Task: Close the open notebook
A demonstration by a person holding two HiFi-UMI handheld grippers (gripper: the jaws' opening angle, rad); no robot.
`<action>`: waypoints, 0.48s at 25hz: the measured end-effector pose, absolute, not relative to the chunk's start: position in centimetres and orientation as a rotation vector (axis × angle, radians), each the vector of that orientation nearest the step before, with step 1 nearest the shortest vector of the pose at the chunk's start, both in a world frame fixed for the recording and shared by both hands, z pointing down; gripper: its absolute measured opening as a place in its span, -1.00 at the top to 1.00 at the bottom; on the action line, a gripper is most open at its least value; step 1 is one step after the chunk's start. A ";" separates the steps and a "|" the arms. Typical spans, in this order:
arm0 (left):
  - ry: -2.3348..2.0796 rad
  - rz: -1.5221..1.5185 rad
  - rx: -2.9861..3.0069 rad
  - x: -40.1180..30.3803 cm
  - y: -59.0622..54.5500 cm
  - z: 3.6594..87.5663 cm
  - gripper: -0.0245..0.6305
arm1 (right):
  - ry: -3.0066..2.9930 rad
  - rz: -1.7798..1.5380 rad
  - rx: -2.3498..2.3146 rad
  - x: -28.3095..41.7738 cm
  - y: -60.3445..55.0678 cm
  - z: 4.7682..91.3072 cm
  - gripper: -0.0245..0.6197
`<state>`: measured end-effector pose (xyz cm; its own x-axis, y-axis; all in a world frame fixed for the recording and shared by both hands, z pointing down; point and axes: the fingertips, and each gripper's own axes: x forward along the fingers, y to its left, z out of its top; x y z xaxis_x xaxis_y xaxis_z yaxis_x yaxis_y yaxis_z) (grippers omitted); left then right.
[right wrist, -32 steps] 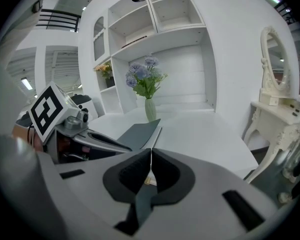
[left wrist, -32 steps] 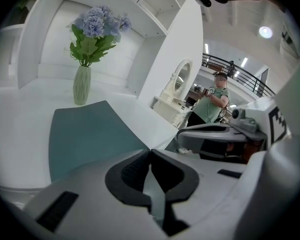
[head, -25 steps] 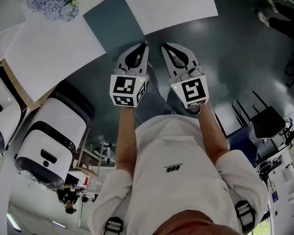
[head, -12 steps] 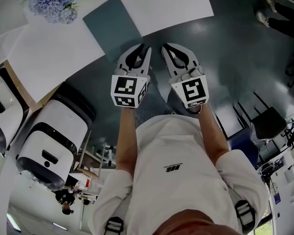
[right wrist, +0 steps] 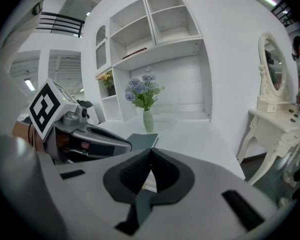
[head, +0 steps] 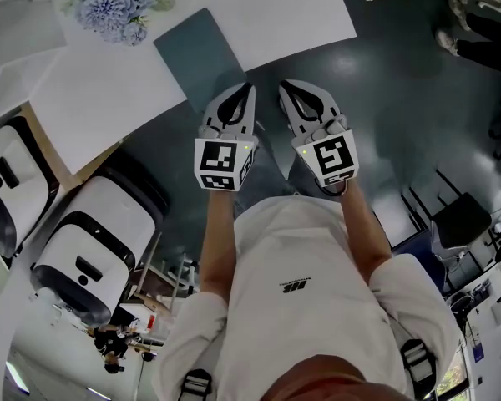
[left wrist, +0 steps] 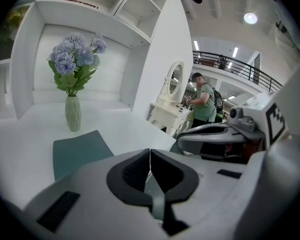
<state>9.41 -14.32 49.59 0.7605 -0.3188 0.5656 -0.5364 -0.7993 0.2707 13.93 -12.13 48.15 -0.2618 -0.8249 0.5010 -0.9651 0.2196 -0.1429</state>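
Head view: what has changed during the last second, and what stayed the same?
The flowers and the teal notebook sit slightly lower and further right in the picture, so probably the camera moved, not the things. Nothing was gripped or released. The left gripper and right gripper stay shut, empty, side by side.

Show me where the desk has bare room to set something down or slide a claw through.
The widest bare stretch of the white desk lies right of the teal notebook, running out to the desk's right edge. A smaller bare patch lies left of the notebook, in front of the vase of flowers. It is tightest between the vase and the notebook.
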 end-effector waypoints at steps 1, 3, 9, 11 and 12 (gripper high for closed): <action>-0.651 0.707 2.539 9.5 -14.3 49.3 0.93 | -2.183 0.620 1.673 14.0 -12.1 48.0 0.94; -0.654 0.707 2.544 9.6 -14.1 48.9 0.93 | -2.186 0.618 1.674 14.3 -11.9 47.6 0.94; -0.669 0.707 2.555 9.5 -13.9 47.8 0.93 | -2.191 0.615 1.668 14.6 -11.4 47.0 0.94; -0.675 0.706 2.555 9.3 -13.8 47.6 0.93 | -2.194 0.614 1.662 14.5 -11.3 46.8 0.94; -0.678 0.706 2.555 9.3 -13.8 47.5 0.93 | -2.196 0.614 1.658 14.4 -11.2 46.8 0.94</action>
<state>9.26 -13.82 47.52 0.7543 -0.3421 0.5603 -0.5458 -0.8011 0.2456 14.39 -11.24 46.79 -0.2745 -0.8238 0.4959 -0.9616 0.2337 -0.1441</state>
